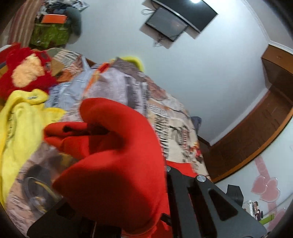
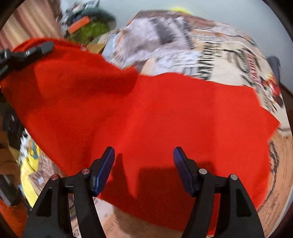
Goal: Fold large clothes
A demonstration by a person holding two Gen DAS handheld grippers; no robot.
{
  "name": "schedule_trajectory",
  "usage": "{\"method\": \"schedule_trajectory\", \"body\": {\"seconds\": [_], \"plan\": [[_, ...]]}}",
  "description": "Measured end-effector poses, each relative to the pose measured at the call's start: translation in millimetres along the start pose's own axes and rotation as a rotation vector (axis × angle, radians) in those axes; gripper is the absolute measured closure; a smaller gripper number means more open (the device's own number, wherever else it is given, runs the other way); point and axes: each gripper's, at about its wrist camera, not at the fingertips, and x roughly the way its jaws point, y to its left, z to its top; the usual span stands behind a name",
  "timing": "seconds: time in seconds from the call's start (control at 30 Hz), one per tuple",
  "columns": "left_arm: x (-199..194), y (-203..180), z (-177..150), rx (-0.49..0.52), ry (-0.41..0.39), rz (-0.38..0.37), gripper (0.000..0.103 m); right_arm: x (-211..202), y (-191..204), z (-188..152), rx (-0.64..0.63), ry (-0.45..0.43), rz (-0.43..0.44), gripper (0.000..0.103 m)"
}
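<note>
Right wrist camera looks down on a bed covered by a printed bedspread in grey, beige and black newspaper-style patterns (image 2: 210,45), the biggest thing in sight. Spread over it lies a large bright red fleece garment (image 2: 164,113), flat on the right side and pulled up into a raised fold toward the upper left. At that raised corner the black left gripper (image 2: 46,46) reaches in from the left edge, its tip lying on the red cloth. The right gripper (image 2: 143,164), black with blue ribbed pads, hangs over the near part of the garment with its jaws standing apart and nothing pinched between them; the cloth lies below the pads, not pressed by them.

From the left wrist view, the red garment (image 1: 113,164) bunches up close in front of the lens and hides the left gripper's fingertips. Its jaws are clenched on a fold of that red cloth, which drapes over the black frame. Beyond, on the bedspread (image 1: 146,95), a crumpled yellow garment (image 1: 20,117) lies at the left, just beside a red and cream plush toy (image 1: 23,71). On the pale wall hangs a dark flat screen (image 1: 186,12).
</note>
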Motion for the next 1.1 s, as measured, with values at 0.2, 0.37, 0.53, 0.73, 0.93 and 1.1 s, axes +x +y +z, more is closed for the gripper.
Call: {"method": "schedule_trajectory", "body": {"seconds": [0.2,0.37,0.53,0.73,0.93,1.1], "plan": [[33,-105,-26,0.144,0.067,-0.095,0.100,-57,-85,-33,0.172,-0.090,-0.083,0.040],[80,-181,-93,0.329,0.228,-0.136,0.100,-99,-147,-69,0.323,-0.143,-0.153,0.040],[136,-194,-179,0.493,0.498,-0.070,0.100,-119,-179,-94,0.384,-0.151,-0.212,0.040],[139,-179,-208,0.545,0.600,-0.070,0.089,-127,-184,-110,0.382,-0.147,-0.210,0.040],[101,-190,-191,0.562,0.600,-0.144,0.060,-132,-181,-107,0.379,-0.164,-0.182,0.040],[57,-193,-171,0.635,0.499,-0.144,0.053,-138,-161,-96,0.353,-0.195,-0.140,0.040]]}}
